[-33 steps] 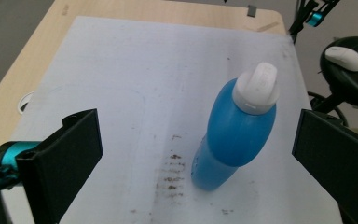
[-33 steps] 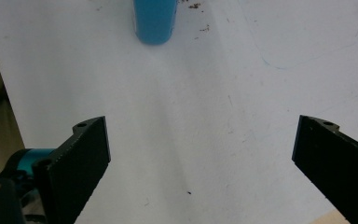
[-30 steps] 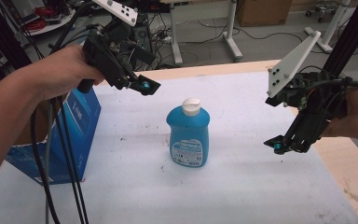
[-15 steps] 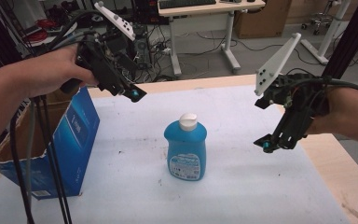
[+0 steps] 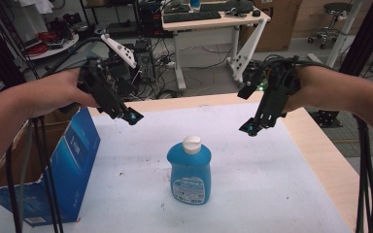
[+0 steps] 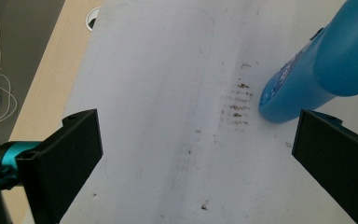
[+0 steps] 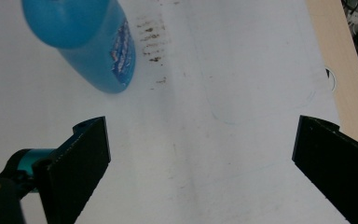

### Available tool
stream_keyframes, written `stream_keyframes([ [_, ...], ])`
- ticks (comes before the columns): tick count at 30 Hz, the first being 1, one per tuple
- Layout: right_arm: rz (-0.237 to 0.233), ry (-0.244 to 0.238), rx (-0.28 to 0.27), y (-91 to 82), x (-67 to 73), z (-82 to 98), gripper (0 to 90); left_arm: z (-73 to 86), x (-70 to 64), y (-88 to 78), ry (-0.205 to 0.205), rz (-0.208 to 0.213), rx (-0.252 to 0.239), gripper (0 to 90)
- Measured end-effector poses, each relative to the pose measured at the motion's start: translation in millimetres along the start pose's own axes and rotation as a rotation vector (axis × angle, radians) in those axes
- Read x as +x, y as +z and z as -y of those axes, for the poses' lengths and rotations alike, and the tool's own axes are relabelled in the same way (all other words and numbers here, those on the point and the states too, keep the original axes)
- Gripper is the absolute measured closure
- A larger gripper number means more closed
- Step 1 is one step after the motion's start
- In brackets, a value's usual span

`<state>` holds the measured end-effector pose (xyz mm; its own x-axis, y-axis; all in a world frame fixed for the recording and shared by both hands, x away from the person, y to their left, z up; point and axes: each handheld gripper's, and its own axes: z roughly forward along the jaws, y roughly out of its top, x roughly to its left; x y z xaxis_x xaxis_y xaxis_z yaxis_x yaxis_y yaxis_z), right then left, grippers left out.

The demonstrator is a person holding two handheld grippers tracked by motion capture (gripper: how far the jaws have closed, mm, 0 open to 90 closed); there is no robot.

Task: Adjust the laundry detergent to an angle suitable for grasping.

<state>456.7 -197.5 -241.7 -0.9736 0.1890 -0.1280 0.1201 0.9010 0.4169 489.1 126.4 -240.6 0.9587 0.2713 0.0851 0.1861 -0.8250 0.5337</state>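
Observation:
A blue dish-soap bottle (image 5: 190, 171) with a white cap stands upright on the white table cover (image 5: 252, 179), near the middle. My left gripper (image 5: 132, 118) hovers above the table, up and to the left of the bottle, jaws wide apart and empty. My right gripper (image 5: 248, 129) hangs up and to the right of the bottle, also open and empty. In the left gripper view the bottle (image 6: 321, 65) sits at the upper right, beyond the jaws (image 6: 200, 172). In the right gripper view the bottle (image 7: 88, 42) lies at the upper left, ahead of the open gripper (image 7: 200, 172).
A blue cardboard box (image 5: 58, 170) stands open at the table's left edge, with cables hanging in front of it. Bare wood table edge (image 5: 315, 141) runs along the right. Brown stains (image 6: 237, 105) mark the cover beside the bottle. Desks and cables lie behind the table.
Both grippers have drawn back toward the far side and risen a little; the right one swung inward. The camera view shifted, so the bottle sits lower in frame. The bottle itself stands untouched.

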Motion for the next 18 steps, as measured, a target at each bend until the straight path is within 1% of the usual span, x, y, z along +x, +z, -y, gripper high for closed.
stream_keyframes([
  [1, -0.003, -0.002, 0.002, 0.9, -3.3, -2.5, 3.2, 0.9, 0.7, 1.0, -0.001, 0.006, 0.008, 1.6],
  [3, -0.01, -0.003, 0.003, 3.0, -9.6, -6.5, 3.2, 2.8, 2.1, 3.3, 0.014, 0.012, 0.025, 1.6],
  [5, -0.014, -0.015, 0.01, 5.8, -14.8, -9.1, 3.2, 5.1, 3.9, 5.8, 0.011, 0.019, 0.034, 1.6],
  [7, -0.023, -0.009, 0.018, 9.2, -20.4, -10.5, 3.2, 6.3, 5.2, 6.9, 0.006, 0.02, 0.04, 1.6],
  [8, -0.023, -0.004, 0.02, 11.3, -24.1, -10.8, 3.2, 8.0, 7.2, 8.9, 0.003, 0.023, 0.054, 1.6],
  [9, -0.023, 0.001, 0.024, 12.3, -25.7, -10.9, 3.2, 8.6, 8.0, 9.8, 0.004, 0.028, 0.054, 1.6],
  [10, -0.023, -0.006, 0.026, 13.7, -28.6, -11.0, 3.2, 8.6, 8.7, 10.2, 0.009, 0.027, 0.058, 1.6],
  [11, -0.023, -0.006, 0.026, 13.7, -28.6, -11.0, 3.2, 8.6, 8.7, 10.2, 0.009, 0.027, 0.058, 1.6],
  [12, -0.023, 0.002, 0.027, 14.7, -30.1, -11.3, 3.3, 8.6, 9.7, 11.2, 0.014, 0.031, 0.049, 1.6],
  [13, -0.026, -0.003, 0.024, 16.0, -34.5, -12.2, 3.2, 8.3, 10.5, 11.3, 0.018, 0.031, 0.049, 1.6],
  [15, -0.028, 0.002, 0.027, 16.3, -36.4, -12.9, 3.2, 7.5, 11.7, 11.3, 0.023, 0.028, 0.053, 1.6],
  [16, -0.029, 0.003, 0.031, 17.1, -41.1, -14.5, 3.2, 5.3, 14.2, 10.1, 0.023, 0.019, 0.066, 1.6],
  [18, -0.032, 0.005, 0.036, 17.4, -44.0, -15.8, 3.2, 2.3, 16.8, 8.3, 0.023, 0.019, 0.067, 1.6],
])
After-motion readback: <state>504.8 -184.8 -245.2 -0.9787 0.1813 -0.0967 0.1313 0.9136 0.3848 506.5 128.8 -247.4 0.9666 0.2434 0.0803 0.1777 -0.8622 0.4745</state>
